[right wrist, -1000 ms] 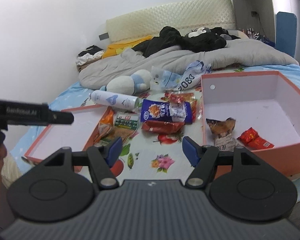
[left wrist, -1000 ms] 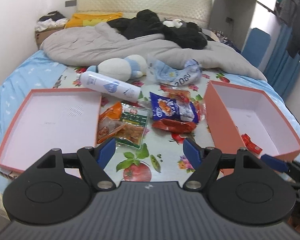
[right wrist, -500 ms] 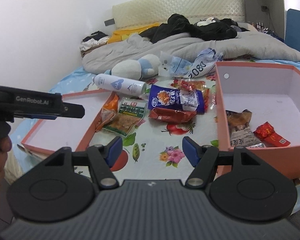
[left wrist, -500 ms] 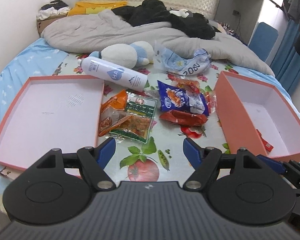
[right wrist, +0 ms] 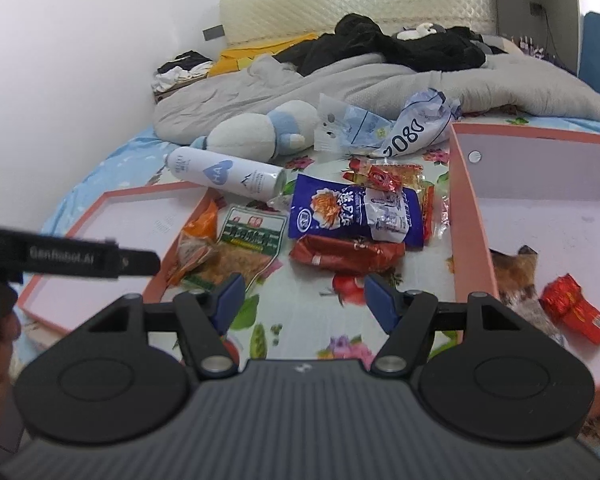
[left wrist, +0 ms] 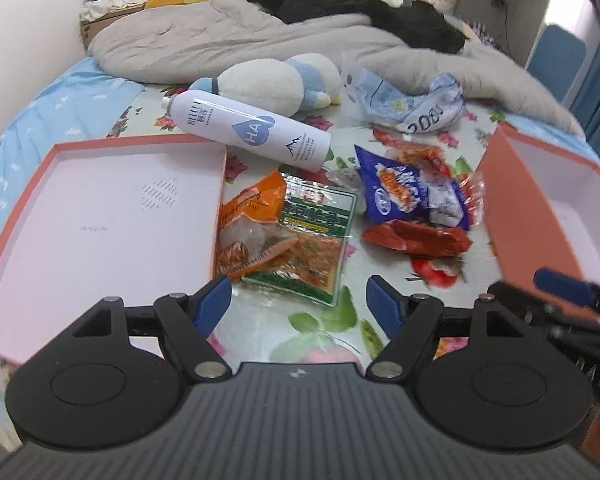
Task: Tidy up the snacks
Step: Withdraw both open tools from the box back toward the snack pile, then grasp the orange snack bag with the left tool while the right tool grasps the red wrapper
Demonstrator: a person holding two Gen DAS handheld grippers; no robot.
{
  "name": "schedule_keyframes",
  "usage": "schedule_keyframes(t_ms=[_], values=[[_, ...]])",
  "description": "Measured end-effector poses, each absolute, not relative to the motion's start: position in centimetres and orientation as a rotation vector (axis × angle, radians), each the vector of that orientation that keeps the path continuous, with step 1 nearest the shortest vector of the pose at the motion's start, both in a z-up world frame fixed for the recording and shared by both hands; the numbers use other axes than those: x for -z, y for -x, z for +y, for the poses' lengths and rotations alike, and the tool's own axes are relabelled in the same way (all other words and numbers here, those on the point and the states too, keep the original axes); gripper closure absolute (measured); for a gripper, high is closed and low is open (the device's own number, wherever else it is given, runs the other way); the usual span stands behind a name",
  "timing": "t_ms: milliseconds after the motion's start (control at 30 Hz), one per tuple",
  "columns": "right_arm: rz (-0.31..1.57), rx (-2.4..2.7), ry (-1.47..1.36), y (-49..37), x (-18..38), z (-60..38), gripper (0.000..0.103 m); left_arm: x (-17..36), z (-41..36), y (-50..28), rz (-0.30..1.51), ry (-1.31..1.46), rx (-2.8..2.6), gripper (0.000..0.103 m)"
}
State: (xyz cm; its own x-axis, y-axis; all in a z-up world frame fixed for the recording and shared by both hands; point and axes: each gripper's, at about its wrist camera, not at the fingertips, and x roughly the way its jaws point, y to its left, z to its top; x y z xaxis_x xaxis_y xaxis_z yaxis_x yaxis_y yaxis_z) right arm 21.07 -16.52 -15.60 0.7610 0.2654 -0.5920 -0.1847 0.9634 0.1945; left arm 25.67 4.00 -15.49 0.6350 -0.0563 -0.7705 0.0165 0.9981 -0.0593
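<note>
While a couple of snacks already sit in the right box [right wrist: 540, 184], most packets, like the blue bag [right wrist: 352, 212], are loose on the bed between boxes; left gripper [left wrist: 298, 300] and right gripper [right wrist: 304, 298] both gape empty.

The left claw [left wrist: 298, 300] is showing a matte black body with a ribbed grey-black deck, two round black discs, silver pivot screws and blue fingertip pads [left wrist: 213, 300]. The right claw [right wrist: 304, 300] is wearing the same build: black linkage arms, silver screws, blue pads [right wrist: 381, 305]. At the left edge of the right wrist view, white "GenRobot.AI" lettering is running along a black bar.
</note>
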Motion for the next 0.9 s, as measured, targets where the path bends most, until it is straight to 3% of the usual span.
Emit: schedule_keyframes(t_ms=[267, 400, 900], values=[[0.724, -0.236, -0.114, -27.8, 17.9, -16.3, 0.035, 19.5, 4.5, -32.4, 0.978, -0.096, 0.044, 0.025], [0.788, -0.231, -0.079, -30.7, 19.8, -15.9, 0.022, 20.8, 4.6, -35.4, 1.030, -0.168, 0.058, 0.025], [0.786, -0.220, 0.152, -32.6, 23.1, -14.5, 0.026, 23.0, 4.6, -36.4, 0.953, -0.152, 0.044, 0.026]])
